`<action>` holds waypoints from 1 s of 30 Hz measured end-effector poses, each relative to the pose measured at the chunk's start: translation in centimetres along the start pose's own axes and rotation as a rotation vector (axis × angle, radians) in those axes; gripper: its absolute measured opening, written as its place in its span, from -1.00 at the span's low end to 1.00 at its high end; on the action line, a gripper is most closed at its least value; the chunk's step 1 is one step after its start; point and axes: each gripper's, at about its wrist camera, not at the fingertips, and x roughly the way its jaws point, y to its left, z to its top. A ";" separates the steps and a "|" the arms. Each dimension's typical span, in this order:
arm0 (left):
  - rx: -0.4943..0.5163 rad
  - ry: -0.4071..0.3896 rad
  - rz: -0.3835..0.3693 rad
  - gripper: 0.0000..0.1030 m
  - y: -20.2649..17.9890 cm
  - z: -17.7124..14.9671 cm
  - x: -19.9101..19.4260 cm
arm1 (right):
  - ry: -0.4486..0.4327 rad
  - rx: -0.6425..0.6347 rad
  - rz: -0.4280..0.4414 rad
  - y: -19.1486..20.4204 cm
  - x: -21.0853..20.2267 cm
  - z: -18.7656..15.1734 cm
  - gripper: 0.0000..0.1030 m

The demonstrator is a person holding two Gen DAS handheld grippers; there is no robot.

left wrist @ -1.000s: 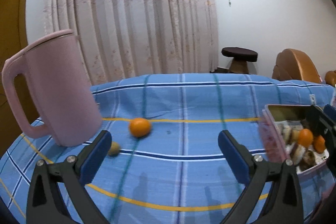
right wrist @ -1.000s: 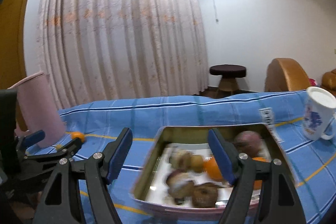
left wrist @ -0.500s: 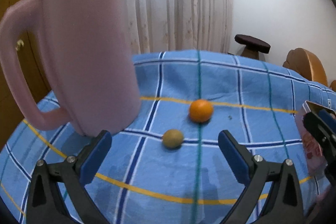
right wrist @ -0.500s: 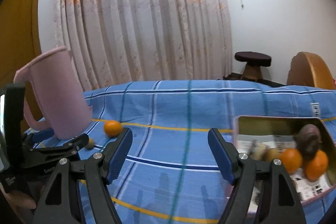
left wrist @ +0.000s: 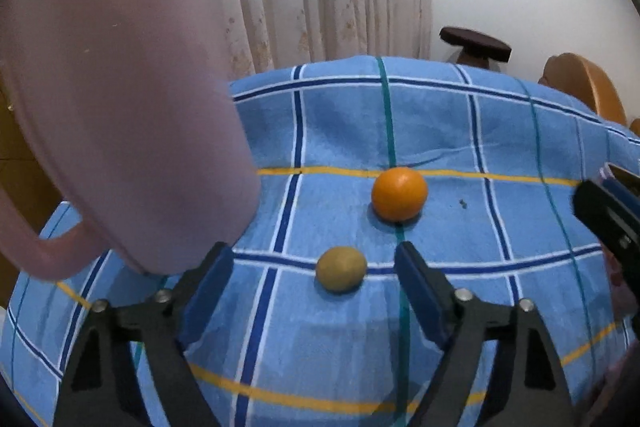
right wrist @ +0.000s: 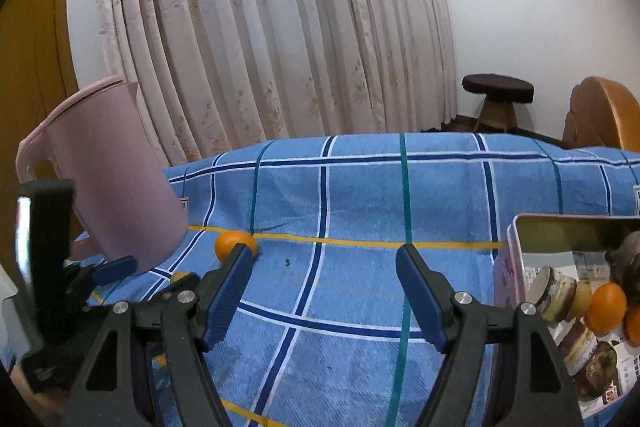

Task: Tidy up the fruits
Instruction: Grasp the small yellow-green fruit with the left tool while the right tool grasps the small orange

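Held low over the blue checked tablecloth (left wrist: pixel 340 131), the left gripper (left wrist: pixel 314 267) has just been closing its jaws, yet they stand apart and grip nothing: the small green-brown fruit (left wrist: pixel 341 269) lies on the cloth between the blue fingertips, untouched by either pad. Just beyond it, apart from it, an orange (left wrist: pixel 399 193) sits on a yellow stripe of the cloth. Close on the left side of both fruits stands a tall pink jug (left wrist: pixel 120 99), upright, its handle turned toward the left edge of the table; it crowds the left finger and fills much of the left wrist view. The right gripper (right wrist: pixel 324 281) hangs released over bare cloth nearer the middle of the table, its jaws apart with nothing between them; from its camera the orange (right wrist: pixel 230 241) peeks out behind its left fingertip, beside the foot of the jug (right wrist: pixel 116 179). Toward the right edge of the table rests an open rectangular tin (right wrist: pixel 560 227) with a pale pink wall. Inside it lie two more oranges (right wrist: pixel 606 307), a dark purplish fruit, and several round brown and cream items whose kind I cannot tell. Behind the table hang pale flowered curtains (right wrist: pixel 260 27).
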 end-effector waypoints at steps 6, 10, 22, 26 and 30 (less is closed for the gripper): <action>-0.042 0.088 -0.070 -0.03 0.3 0.6 2.1 | 0.031 0.009 0.018 -0.1 0.3 0.0 0.47; -0.056 0.083 -0.098 -0.41 0.6 0.6 2.1 | 0.074 0.004 0.048 0.5 1.4 0.1 0.47; -0.136 -0.106 0.067 -0.44 3.8 -0.6 -3.5 | 0.228 -0.036 0.143 4.9 8.0 1.5 0.47; -0.158 -0.107 0.092 -0.44 5.1 -0.5 -3.4 | 0.291 -0.057 0.128 6.4 10.9 1.5 0.47; -0.191 -0.102 0.097 -0.44 6.1 -0.5 -3.1 | 0.332 -0.086 0.118 7.6 12.5 1.5 0.24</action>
